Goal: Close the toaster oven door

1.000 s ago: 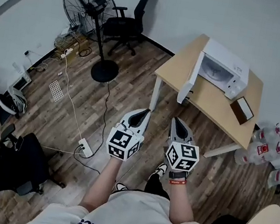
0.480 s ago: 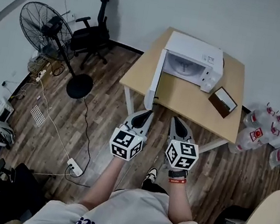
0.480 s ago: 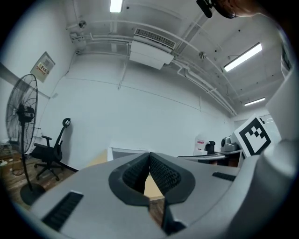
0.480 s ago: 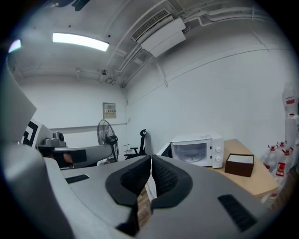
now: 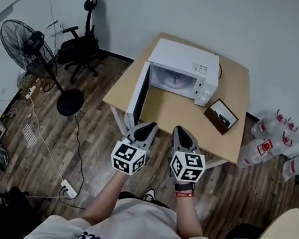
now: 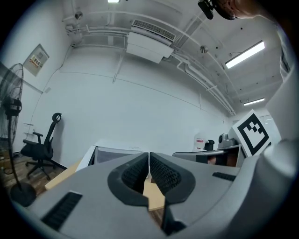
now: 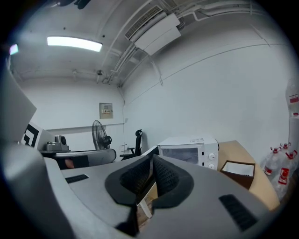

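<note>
A white toaster oven (image 5: 183,68) stands on a light wooden table (image 5: 173,111), and its door (image 5: 138,94) is swung open to the left. My left gripper (image 5: 147,127) hovers just short of the table's near edge, below the door, its jaws shut on nothing. My right gripper (image 5: 181,131) sits beside it, also shut and empty. In the left gripper view my gripper (image 6: 149,158) points at the open door (image 6: 88,158). In the right gripper view the oven (image 7: 189,150) shows beyond my right gripper (image 7: 153,163).
A small brown box (image 5: 221,116) lies on the table right of the oven. A standing fan (image 5: 33,48) and a black office chair (image 5: 79,45) are at the left, cables and a power strip (image 5: 66,190) on the floor, water-bottle packs (image 5: 281,146) at the right.
The table and oven have come closer and shifted toward the centre of the head view. Both grippers stayed shut and side by side, now nearly at the table's near edge.
</note>
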Motion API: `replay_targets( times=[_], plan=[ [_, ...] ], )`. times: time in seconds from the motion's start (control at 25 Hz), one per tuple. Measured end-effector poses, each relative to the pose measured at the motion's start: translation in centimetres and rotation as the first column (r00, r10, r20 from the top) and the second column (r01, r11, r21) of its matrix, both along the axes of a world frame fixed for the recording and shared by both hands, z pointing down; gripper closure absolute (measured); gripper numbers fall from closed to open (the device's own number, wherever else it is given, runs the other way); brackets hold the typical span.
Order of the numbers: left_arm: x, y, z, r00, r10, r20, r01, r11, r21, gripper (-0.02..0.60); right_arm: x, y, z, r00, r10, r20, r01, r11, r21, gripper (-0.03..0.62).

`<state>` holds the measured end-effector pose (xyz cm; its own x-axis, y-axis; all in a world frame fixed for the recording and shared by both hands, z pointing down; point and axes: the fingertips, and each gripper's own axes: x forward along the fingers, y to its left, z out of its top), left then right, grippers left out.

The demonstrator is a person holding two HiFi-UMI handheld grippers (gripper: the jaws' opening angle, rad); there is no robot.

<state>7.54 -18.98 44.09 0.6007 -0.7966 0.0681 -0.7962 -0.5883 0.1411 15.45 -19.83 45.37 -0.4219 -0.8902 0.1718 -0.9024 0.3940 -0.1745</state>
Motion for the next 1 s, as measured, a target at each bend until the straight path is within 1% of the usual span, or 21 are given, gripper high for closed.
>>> replay_targets(
  times=[0.08, 0.2, 0.56, 0.76, 1.0],
  plan=[
    [0.7, -1.0, 0.4, 1.0, -0.002, 0.01, 0.002, 1.0, -0.016, 0.561, 1.0, -1.3, 0.4, 1.0, -0.005, 0.011, 0.005, 1.0, -0.015, 0.565],
    [0.6, -2.4, 0.8, 1.0, -0.018, 0.023, 0.019, 0.999, -0.026, 0.56, 1.3, -3.1, 1.1, 1.0, -0.021, 0.02, 0.022, 0.999, -0.032, 0.565],
    [-1.9, -4.7, 2.1, 0.997, -0.048, 0.057, 0.05, 0.998, -0.037, 0.534, -1.4, -6.0, 2.8, 0.996, -0.083, 0.026, 0.085, 0.994, -0.066, 0.565],
    [-5.7, -5.7, 2.7, 0.996, -0.065, 0.067, 0.068, 0.997, -0.047, 0.504, -4.7, -7.5, 3.2, 0.991, -0.128, 0.025, 0.13, 0.989, -0.075, 0.565],
    [-11.5, -6.6, 4.3, 0.99, -0.083, 0.118, 0.091, 0.994, -0.066, 0.444, -9.0, -9.3, 3.7, 0.983, -0.182, 0.025, 0.183, 0.979, -0.088, 0.565]
  ],
)
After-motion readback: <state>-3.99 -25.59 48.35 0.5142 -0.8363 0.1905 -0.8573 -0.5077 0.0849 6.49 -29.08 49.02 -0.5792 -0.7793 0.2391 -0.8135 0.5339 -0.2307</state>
